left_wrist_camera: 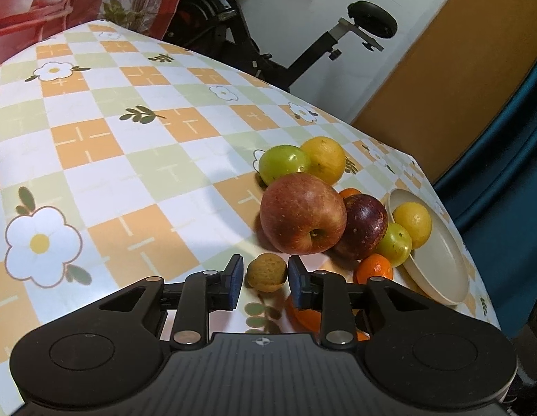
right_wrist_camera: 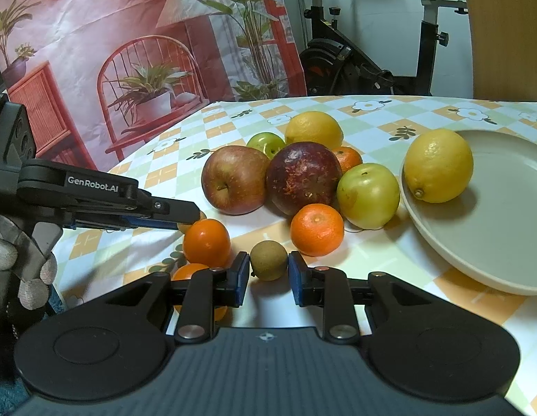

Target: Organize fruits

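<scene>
A small brown fruit (left_wrist_camera: 266,274) sits between the blue pads of my left gripper (left_wrist_camera: 265,270), which is shut on it. In the right wrist view that left gripper (right_wrist_camera: 188,216) reaches in from the left beside an orange (right_wrist_camera: 206,242). My right gripper (right_wrist_camera: 269,263) is shut on another small brown fruit (right_wrist_camera: 268,260) low over the tablecloth. Behind both lies a pile: a red apple (right_wrist_camera: 235,178), a dark red fruit (right_wrist_camera: 303,176), a green apple (right_wrist_camera: 367,194), a second orange (right_wrist_camera: 317,228) and a lemon (right_wrist_camera: 313,128). A beige plate (right_wrist_camera: 493,242) holds one lemon (right_wrist_camera: 438,166).
The checked, flowered tablecloth (left_wrist_camera: 130,159) stretches bare to the left of the pile. The plate (left_wrist_camera: 438,270) lies near the table's right edge. A gloved hand (right_wrist_camera: 33,270) holds the left gripper. An exercise bike (right_wrist_camera: 355,62) and a printed backdrop stand behind the table.
</scene>
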Action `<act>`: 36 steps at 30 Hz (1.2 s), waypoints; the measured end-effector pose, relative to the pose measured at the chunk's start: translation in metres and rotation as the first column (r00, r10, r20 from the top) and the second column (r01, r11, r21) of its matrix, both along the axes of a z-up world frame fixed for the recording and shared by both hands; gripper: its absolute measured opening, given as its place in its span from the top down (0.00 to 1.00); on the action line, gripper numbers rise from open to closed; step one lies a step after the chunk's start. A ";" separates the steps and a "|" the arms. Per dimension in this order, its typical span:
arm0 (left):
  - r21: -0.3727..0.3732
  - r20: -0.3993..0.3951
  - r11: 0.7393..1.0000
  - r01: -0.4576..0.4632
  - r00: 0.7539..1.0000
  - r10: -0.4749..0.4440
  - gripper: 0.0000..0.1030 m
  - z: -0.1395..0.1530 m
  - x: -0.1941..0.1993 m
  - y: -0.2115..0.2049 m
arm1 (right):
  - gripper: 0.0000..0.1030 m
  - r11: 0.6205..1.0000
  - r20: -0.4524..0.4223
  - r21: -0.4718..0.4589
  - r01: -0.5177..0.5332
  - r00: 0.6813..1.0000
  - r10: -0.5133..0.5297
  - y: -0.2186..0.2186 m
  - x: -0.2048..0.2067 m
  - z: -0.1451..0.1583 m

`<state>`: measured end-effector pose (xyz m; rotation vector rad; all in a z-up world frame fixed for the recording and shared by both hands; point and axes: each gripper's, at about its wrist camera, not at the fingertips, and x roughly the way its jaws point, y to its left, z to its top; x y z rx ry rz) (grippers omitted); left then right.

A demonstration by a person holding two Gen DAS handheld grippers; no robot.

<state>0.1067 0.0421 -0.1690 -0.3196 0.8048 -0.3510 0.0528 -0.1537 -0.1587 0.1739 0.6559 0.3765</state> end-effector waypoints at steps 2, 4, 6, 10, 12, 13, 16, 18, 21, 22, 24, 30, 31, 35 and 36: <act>0.018 0.001 1.000 0.004 1.000 -0.004 0.71 -0.002 -0.001 -0.004 | 0.74 1.000 -0.001 -0.001 0.001 1.000 -0.001 0.000 0.000 0.000; 0.038 0.013 0.999 0.010 1.000 -0.010 0.73 -0.002 -0.003 -0.006 | 0.74 1.000 0.000 -0.001 0.000 1.000 0.000 0.000 0.000 0.000; 0.039 0.015 0.999 0.006 1.000 -0.006 0.73 -0.002 -0.002 -0.005 | 0.74 1.000 -0.001 -0.001 0.001 1.000 -0.001 0.000 0.000 0.000; 0.045 0.018 0.999 -0.006 1.000 0.005 0.73 -0.002 -0.003 -0.003 | 0.74 1.000 -0.001 -0.001 0.002 1.000 -0.002 0.000 -0.001 0.000; 0.048 0.018 0.999 -0.006 1.000 0.005 0.73 -0.001 -0.004 -0.003 | 0.74 1.000 -0.001 0.000 0.002 1.000 -0.002 0.000 0.000 0.000; 0.050 0.019 0.999 -0.005 1.000 0.004 0.73 -0.001 -0.004 -0.003 | 0.74 1.000 -0.001 -0.001 0.002 1.000 -0.002 0.000 0.000 0.000; 0.060 0.022 0.998 -0.005 1.000 0.003 0.74 -0.001 -0.006 -0.004 | 0.74 1.000 0.000 -0.001 0.001 1.000 -0.001 -0.001 0.000 0.000; 0.063 0.026 0.998 -0.012 1.000 0.011 0.73 0.001 -0.007 -0.003 | 0.74 1.000 0.001 0.000 0.002 1.000 -0.002 -0.001 0.000 0.000; 0.063 0.045 0.998 -0.025 0.999 0.022 0.73 0.007 -0.009 -0.001 | 0.74 1.000 0.007 0.003 0.007 1.000 -0.007 -0.002 0.000 0.000; 0.065 0.052 0.998 -0.027 0.998 0.024 0.73 0.009 -0.011 0.000 | 0.74 1.000 0.010 0.004 0.008 1.000 -0.008 -0.003 -0.001 0.001; 0.069 0.066 0.997 -0.029 0.998 0.025 0.74 0.015 -0.013 0.000 | 0.74 1.000 0.017 0.007 0.010 1.000 -0.011 -0.003 -0.002 0.002; 0.082 0.104 0.997 -0.006 0.995 -0.003 0.73 0.032 -0.023 -0.011 | 0.74 1.000 0.044 0.017 0.017 0.999 -0.018 -0.007 -0.008 0.008; 0.085 0.111 0.996 0.002 0.994 -0.012 0.73 0.035 -0.024 -0.014 | 0.74 1.000 0.050 0.019 0.021 0.999 -0.021 -0.008 -0.009 0.009; 0.098 0.139 0.995 0.036 0.989 -0.050 0.73 0.048 -0.025 -0.028 | 0.74 0.998 0.077 0.036 0.046 0.996 -0.049 -0.016 -0.015 0.015; 0.096 0.143 0.994 0.044 0.988 -0.057 0.73 0.051 -0.024 -0.031 | 0.74 0.998 0.082 0.044 0.054 0.995 -0.058 -0.019 -0.016 0.017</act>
